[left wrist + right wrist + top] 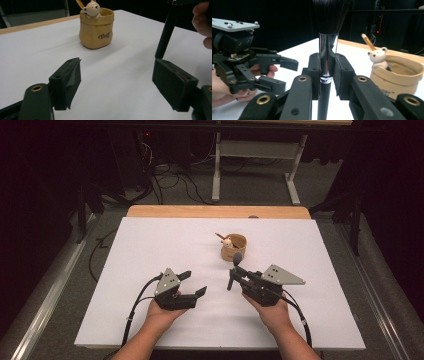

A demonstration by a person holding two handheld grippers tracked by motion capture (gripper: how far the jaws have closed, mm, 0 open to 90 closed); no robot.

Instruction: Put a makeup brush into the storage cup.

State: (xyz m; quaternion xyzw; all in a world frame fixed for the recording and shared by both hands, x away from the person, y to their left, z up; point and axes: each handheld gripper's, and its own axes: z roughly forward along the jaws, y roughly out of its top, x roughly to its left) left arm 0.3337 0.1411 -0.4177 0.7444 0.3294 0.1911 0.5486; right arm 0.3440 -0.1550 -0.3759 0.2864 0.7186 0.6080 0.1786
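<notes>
My right gripper (235, 275) is shut on a black makeup brush (237, 258) and holds it upright, bristles up, over the white table top. In the right gripper view the pads clamp the brush's silver ferrule (327, 50). My left gripper (195, 283) sits to its left with the jaws open and nothing between them; the left gripper view shows bare table between the pads (172, 80). A tan pot (234, 251) with a small bear figure (228, 241) and a wooden stick stands just behind the brush. The brush's handle (165, 35) hangs at the right of the left gripper view.
The white board (150, 250) covers a wooden table whose far edge (215, 211) shows. Beyond the table stand a desk frame (260, 165) and loose cables (170, 182) on the floor. The pot (96, 32) stands ahead of the left gripper.
</notes>
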